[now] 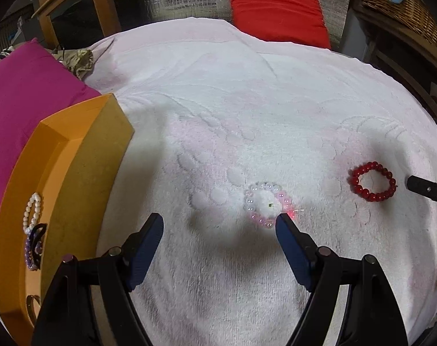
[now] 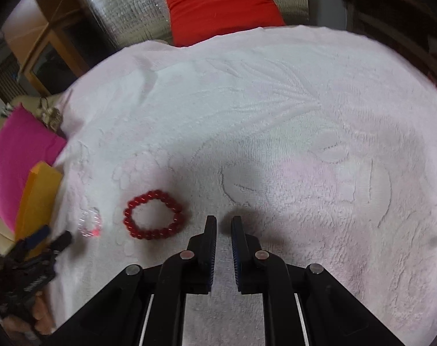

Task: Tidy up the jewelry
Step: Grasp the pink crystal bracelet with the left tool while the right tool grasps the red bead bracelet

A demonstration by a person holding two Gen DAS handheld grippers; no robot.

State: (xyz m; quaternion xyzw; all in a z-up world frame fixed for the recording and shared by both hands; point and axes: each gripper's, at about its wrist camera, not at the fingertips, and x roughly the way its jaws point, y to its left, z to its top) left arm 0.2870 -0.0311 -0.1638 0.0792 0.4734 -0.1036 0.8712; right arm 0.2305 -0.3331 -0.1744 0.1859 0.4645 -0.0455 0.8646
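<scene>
A clear and pink bead bracelet (image 1: 266,204) lies on the white towel (image 1: 232,115), just ahead of my open left gripper (image 1: 218,222), near its right fingertip. It shows faintly in the right wrist view (image 2: 89,222). A red bead bracelet (image 1: 373,181) lies further right; in the right wrist view the red bracelet (image 2: 152,215) sits left of my right gripper (image 2: 223,221), whose jaws stand nearly closed and empty. An orange tray (image 1: 83,155) at the left holds a white pearl bracelet (image 1: 32,212) and a purple one (image 1: 33,249).
A magenta cushion (image 1: 25,95) lies behind the tray and a red cushion (image 1: 276,8) beyond the towel's far edge. A wicker basket (image 1: 399,3) stands at the back right. The right gripper's tip (image 1: 425,187) shows at the right edge.
</scene>
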